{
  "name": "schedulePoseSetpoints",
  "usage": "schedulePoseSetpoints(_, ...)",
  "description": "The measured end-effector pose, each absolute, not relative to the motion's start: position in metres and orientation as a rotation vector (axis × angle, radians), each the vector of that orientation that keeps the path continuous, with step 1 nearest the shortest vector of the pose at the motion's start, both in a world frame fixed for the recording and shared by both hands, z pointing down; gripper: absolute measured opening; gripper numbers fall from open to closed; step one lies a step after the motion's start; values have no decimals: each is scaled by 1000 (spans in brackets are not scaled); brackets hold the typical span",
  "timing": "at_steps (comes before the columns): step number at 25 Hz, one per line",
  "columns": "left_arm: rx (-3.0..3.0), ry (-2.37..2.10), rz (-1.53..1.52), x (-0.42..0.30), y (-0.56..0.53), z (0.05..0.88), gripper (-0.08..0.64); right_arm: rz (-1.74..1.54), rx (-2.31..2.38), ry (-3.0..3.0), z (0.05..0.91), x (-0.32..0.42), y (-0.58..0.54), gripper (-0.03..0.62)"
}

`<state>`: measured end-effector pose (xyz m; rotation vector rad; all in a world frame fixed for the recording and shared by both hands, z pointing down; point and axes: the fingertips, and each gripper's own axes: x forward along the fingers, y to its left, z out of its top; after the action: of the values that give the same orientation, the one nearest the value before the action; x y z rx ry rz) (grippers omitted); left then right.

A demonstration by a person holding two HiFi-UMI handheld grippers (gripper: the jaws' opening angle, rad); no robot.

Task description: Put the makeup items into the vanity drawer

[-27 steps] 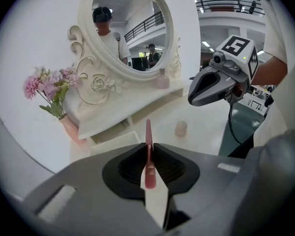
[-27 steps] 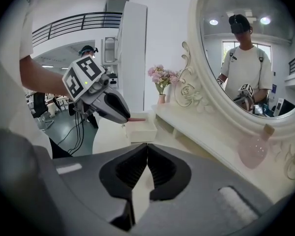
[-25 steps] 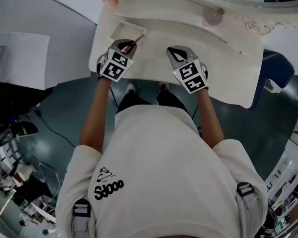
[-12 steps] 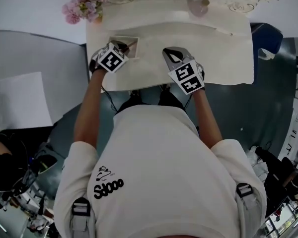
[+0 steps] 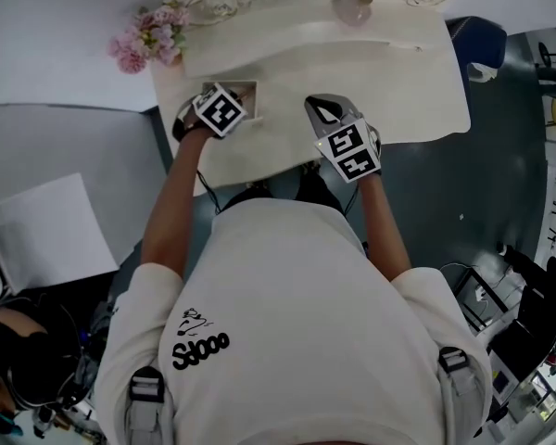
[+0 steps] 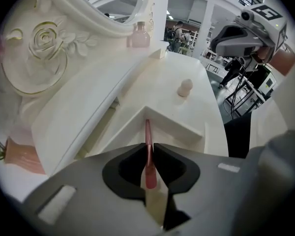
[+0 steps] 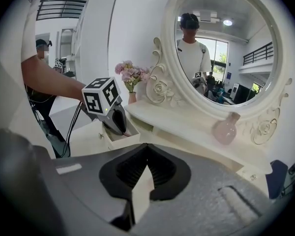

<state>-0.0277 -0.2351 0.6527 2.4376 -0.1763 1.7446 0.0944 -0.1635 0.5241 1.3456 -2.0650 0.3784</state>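
Note:
The white vanity (image 5: 398, 91) has a small drawer (image 5: 248, 89) open at its left front. My left gripper (image 5: 230, 100) hangs over that drawer, shut on a thin pink makeup stick (image 6: 148, 146). The stick's far end points into the drawer (image 6: 174, 124). In the head view the marker cube hides the stick. My right gripper (image 5: 319, 106) hovers above the vanity top, right of the drawer, shut with nothing between its jaws (image 7: 146, 154). From the right gripper view, the left gripper (image 7: 119, 123) dips into the drawer (image 7: 123, 137).
A pink glass bottle (image 5: 354, 7) stands on the raised back shelf below the oval mirror (image 7: 221, 43). Pink flowers (image 5: 148, 37) sit at the back left corner. A small cream knob (image 6: 185, 87) lies on the top. A blue stool (image 5: 482, 40) stands at the right.
My left gripper has moved forward over the open drawer, and the pink stick is now hidden under its cube in the head view. The right gripper has hardly moved.

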Motion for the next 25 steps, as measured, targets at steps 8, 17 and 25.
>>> schedulePoseSetpoints(8, 2383, -178, 1853, -37, -237, 659, 103, 366, 1411, -2031, 522, 102, -161, 3)
schedulePoseSetpoints(17, 2664, -449, 1421, -11, -254, 599, 62, 291, 1427, -2021, 497, 131, -165, 4)
schedulePoseSetpoints(25, 2776, -711, 1051, 1, -255, 537, 17, 229, 1357, -2079, 488, 136, -167, 5)
